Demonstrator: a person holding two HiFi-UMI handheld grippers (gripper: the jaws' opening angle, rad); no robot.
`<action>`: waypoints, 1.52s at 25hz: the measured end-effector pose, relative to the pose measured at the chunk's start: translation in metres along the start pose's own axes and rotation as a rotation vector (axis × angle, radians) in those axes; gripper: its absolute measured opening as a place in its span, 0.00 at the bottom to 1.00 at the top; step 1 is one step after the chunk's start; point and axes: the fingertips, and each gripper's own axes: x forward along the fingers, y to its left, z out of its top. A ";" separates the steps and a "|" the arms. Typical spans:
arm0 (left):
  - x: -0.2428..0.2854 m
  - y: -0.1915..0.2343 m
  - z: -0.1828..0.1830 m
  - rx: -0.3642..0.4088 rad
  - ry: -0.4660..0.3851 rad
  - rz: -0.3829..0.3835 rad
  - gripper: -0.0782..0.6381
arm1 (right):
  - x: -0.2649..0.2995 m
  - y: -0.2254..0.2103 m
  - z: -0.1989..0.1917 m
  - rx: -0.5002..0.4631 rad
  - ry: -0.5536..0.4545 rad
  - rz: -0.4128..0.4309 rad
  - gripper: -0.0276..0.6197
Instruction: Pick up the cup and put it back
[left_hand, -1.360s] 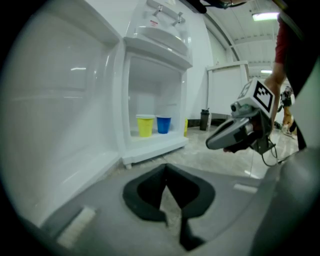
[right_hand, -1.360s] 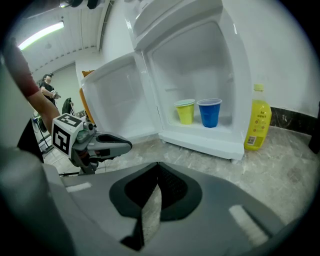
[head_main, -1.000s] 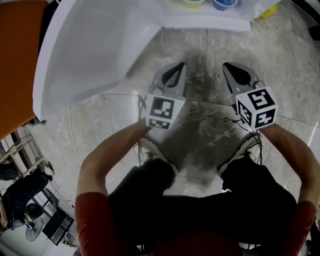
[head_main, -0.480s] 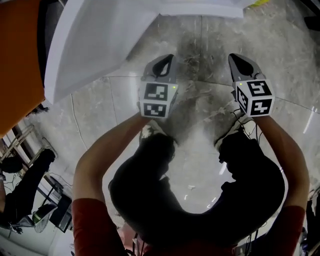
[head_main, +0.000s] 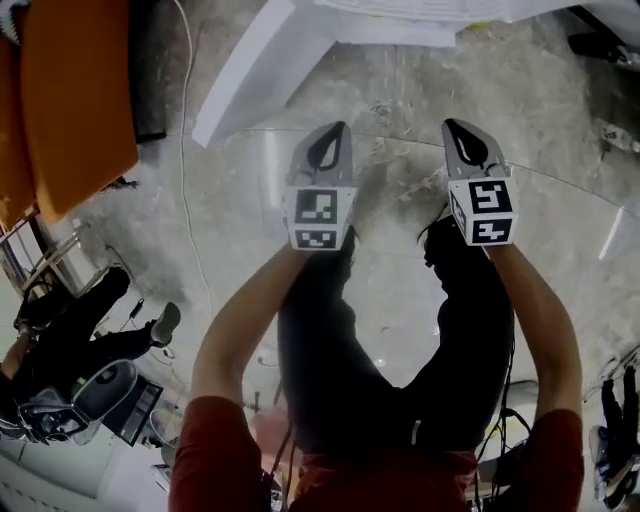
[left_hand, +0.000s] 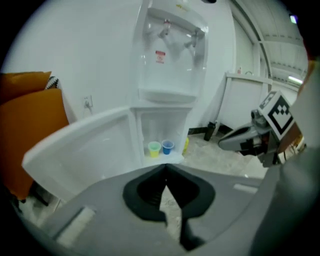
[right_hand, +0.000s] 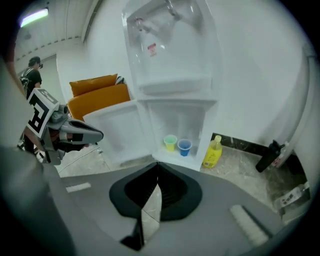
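Observation:
Two small cups stand side by side on the bottom shelf of the white water dispenser's open cabinet: a yellow-green cup (left_hand: 154, 148) (right_hand: 170, 143) and a blue cup (left_hand: 167, 146) (right_hand: 184, 145). Both are well ahead of the grippers and nothing touches them. My left gripper (head_main: 336, 128) (left_hand: 165, 167) is shut and holds nothing. My right gripper (head_main: 452, 125) (right_hand: 158, 164) is level with it, its tips also together and empty. Each shows in the other's view: the right gripper (left_hand: 241, 139) and the left gripper (right_hand: 82, 132). The cups are out of the head view.
The cabinet's white door (head_main: 250, 72) (left_hand: 85, 145) swings open to the left. An orange sofa (head_main: 75, 100) (right_hand: 100, 95) stands beyond it. A yellow bottle (right_hand: 213, 152) and a black bottle (right_hand: 270, 156) sit on the floor right of the dispenser (left_hand: 170, 55). A cable (head_main: 185, 170) trails across the floor.
The person has risen from a crouch and both grippers have gone up with them. The open cabinet and cups have slid out of the top of the head view. Both grippers stay shut.

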 end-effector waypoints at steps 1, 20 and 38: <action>-0.017 -0.001 0.015 -0.001 -0.009 0.015 0.11 | -0.017 0.002 0.014 0.000 -0.011 -0.015 0.04; -0.285 -0.065 0.261 -0.037 -0.089 0.032 0.11 | -0.315 0.064 0.250 0.142 -0.173 -0.132 0.04; -0.430 -0.042 0.494 0.085 -0.319 0.135 0.11 | -0.481 0.086 0.496 -0.083 -0.464 -0.197 0.04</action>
